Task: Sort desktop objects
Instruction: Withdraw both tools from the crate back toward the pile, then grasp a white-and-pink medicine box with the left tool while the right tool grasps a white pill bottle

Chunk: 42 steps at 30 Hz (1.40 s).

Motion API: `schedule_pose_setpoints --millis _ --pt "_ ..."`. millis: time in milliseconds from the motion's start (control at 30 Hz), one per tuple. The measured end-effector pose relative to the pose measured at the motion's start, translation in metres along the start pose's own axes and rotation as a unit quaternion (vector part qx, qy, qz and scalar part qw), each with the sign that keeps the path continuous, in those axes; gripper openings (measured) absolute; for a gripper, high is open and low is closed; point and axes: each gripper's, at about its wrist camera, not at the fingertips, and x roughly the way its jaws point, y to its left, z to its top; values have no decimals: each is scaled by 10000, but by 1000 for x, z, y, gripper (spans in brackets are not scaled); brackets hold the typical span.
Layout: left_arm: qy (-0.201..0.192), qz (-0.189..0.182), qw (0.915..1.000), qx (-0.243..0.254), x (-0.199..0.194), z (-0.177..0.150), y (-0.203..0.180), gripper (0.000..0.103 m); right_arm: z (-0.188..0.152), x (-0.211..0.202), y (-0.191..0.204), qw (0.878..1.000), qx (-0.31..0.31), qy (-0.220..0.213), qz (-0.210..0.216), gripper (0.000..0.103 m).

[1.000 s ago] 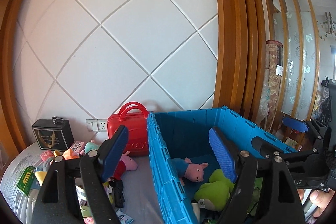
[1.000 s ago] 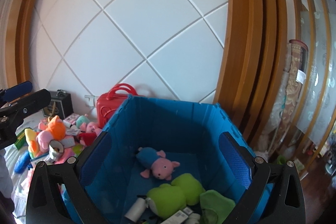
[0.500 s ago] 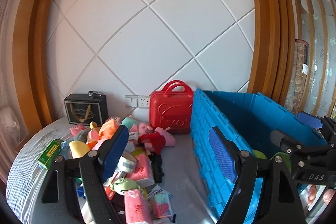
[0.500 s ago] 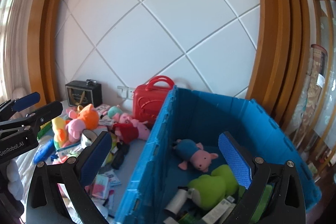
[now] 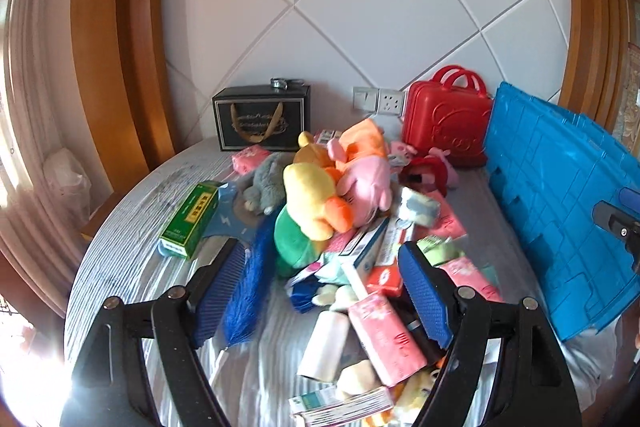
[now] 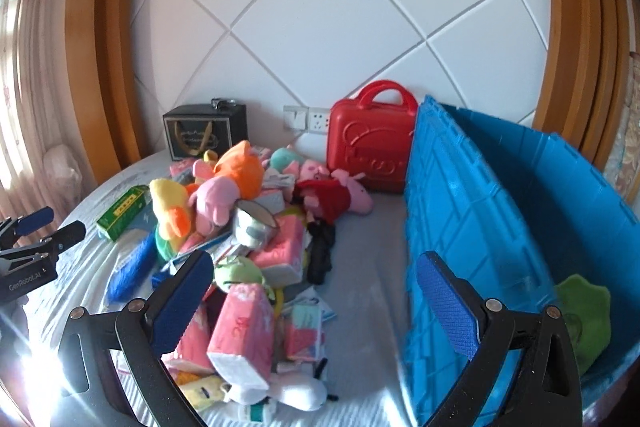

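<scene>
A heap of plush toys and small boxes covers the grey cloth table (image 5: 132,267). In the left wrist view my left gripper (image 5: 320,283) hangs open over the heap, with a pink tissue pack (image 5: 384,339) and a white bottle (image 5: 324,343) low between its fingers, untouched. A yellow and orange plush (image 5: 316,203) and a pink plush (image 5: 366,179) top the pile. My right gripper (image 6: 316,291) is open too, above a pink tissue pack (image 6: 244,331) and beside the blue crate (image 6: 480,227). A green plush (image 6: 584,319) lies inside the crate.
A red toy suitcase (image 6: 372,143) and a black gift box (image 6: 204,137) stand against the white panelled wall. A green box (image 5: 190,219) and a blue brush (image 5: 248,279) lie at the heap's left. The table's rounded edge curves along the left.
Both grippers have swung left and down, away from the blue crate's inside to over the heap of toys. Their jaws stayed open.
</scene>
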Motion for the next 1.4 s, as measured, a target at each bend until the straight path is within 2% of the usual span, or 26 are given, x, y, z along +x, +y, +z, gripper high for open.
schedule_pose_setpoints --millis 100,233,400,567,700,800,900,967,1067,1100,1233,1400 --pt "290 -21 9993 223 21 -15 19 79 -17 23 21 9994 89 325 -113 103" --pt "796 -335 9949 515 51 -38 22 79 -44 46 36 9960 263 811 -281 103" --pt "1449 -785 9829 827 71 -83 9 79 -79 69 39 9880 327 1431 -472 103" --pt "1977 -975 9693 1089 76 -122 -3 79 -118 84 39 9785 246 2001 -425 103" --pt "2119 -1036 9615 1410 75 -141 -17 79 -144 90 40 9714 387 2331 -229 103" --pt "2229 -1116 9578 1429 78 -149 -24 79 -158 93 44 9676 389 2494 -95 103" --pt "2396 -1034 9526 1565 87 -160 -31 79 -168 97 48 9641 466 2614 91 103" --pt "2559 -1062 9479 1573 94 -168 -34 72 -174 98 50 9619 494 2684 175 103" --pt "2401 -968 9500 1746 91 -170 -43 65 -183 101 48 9584 542 2795 219 103" --pt "2396 -992 9502 1726 90 -169 -44 58 -185 102 46 9572 592 2824 215 103" --pt "2426 -1162 9468 1768 86 -168 -52 45 -189 105 39 9532 778 2907 293 103" --pt "2483 -1267 9452 1701 83 -168 -55 40 -195 109 41 9519 737 2962 269 103"
